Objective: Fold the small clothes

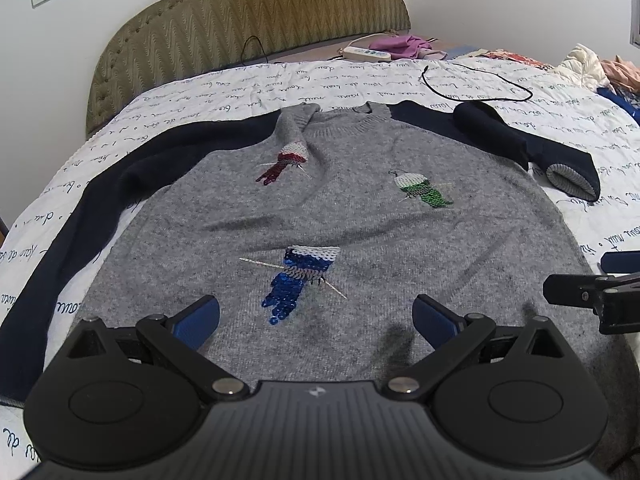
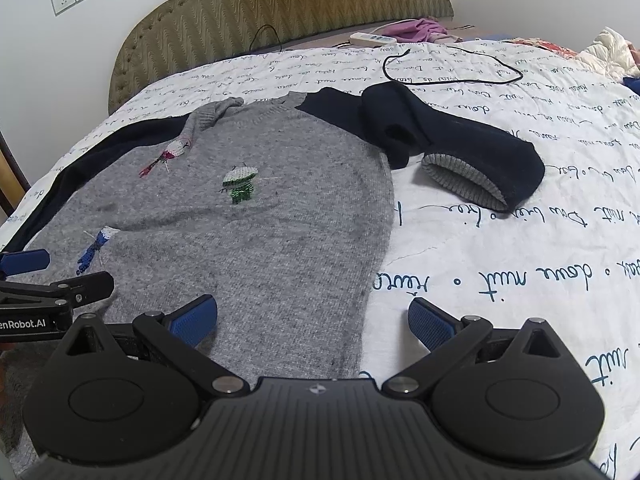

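Folding's barely starting; the grey sweater [image 1: 320,216] is lying flat on the bed [image 2: 520,280], one navy sleeve [image 2: 452,152] bunched; left tongs [image 1: 316,316] and right tongs [image 2: 312,316] are both hovering spread apart, gripping nothing.

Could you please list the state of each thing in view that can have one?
Sweater: spread face-up on the bed, unfolded.
Right sleeve: crumpled, cuff turned open.
Left sleeve: stretched out flat.
Left hand-held gripper: open, empty.
Right hand-held gripper: open, empty.
Black cable: loose, looped.

Matte black left gripper [image 1: 316,316] and right gripper [image 2: 313,316], blue ribbed jaws, silver pivot screws.
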Demonstrator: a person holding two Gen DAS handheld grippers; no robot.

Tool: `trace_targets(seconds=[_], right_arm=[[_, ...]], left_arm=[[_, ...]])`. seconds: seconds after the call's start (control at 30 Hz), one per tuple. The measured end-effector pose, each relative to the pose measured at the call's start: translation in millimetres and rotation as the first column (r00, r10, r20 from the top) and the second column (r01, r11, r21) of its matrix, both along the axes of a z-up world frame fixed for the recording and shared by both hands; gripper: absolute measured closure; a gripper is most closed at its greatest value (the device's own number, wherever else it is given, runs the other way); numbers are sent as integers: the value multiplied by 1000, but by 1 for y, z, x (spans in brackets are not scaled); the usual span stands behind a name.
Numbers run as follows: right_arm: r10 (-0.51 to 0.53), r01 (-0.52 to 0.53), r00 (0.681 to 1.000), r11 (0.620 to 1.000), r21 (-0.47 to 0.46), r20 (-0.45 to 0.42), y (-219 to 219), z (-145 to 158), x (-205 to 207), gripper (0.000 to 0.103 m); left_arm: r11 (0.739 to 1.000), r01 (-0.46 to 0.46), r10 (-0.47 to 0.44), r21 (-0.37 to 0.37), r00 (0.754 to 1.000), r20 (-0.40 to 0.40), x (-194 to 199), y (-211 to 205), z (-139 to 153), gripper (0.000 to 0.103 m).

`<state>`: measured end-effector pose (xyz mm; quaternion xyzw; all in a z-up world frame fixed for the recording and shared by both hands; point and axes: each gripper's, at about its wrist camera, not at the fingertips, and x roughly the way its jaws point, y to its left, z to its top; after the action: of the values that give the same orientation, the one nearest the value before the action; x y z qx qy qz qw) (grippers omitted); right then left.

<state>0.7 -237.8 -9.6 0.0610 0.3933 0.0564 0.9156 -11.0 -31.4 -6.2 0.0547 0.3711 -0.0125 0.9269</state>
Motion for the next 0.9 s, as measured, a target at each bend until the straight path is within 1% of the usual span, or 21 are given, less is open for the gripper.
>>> trace_targets(seconds=[0.1, 0.2, 0.33, 0.43, 0.57, 0.7, 0.8, 0.9], right_arm=[[6, -6, 1000, 1000, 4, 16, -2, 0, 1, 0], [30, -30, 998, 1000, 0, 50, -2, 0, 1, 0], [45, -45, 996, 999, -8, 77, -6, 1, 3, 0], [40, -39, 996, 999, -14, 85, -15, 3, 7, 0], [17, -10, 993, 998, -57, 118, -30, 9, 15, 0], [1, 11, 988, 997, -76, 152, -49, 14, 22, 0], [-15, 35, 986, 992, -122, 166, -60, 15, 27, 0], [-33, 72, 983, 974, -214, 178, -68, 12, 35, 0]], left_arm=[[1000, 9, -9, 8, 1000, 2, 3, -3, 2, 0], [1000, 18, -18, 17, 1000, 9, 7, -8, 4, 0], [999, 5, -6, 41, 1000, 9, 18, -14, 5, 0], [998, -16, 16, 57, 1000, 1, 28, -18, 4, 0], [996, -39, 38, 80, 999, 7, 39, -21, 5, 0], [994, -54, 54, 90, 999, 7, 48, -21, 5, 0], [994, -60, 60, 95, 998, 4, 53, -22, 4, 0], [993, -58, 58, 105, 998, 1, 57, -23, 3, 0]])
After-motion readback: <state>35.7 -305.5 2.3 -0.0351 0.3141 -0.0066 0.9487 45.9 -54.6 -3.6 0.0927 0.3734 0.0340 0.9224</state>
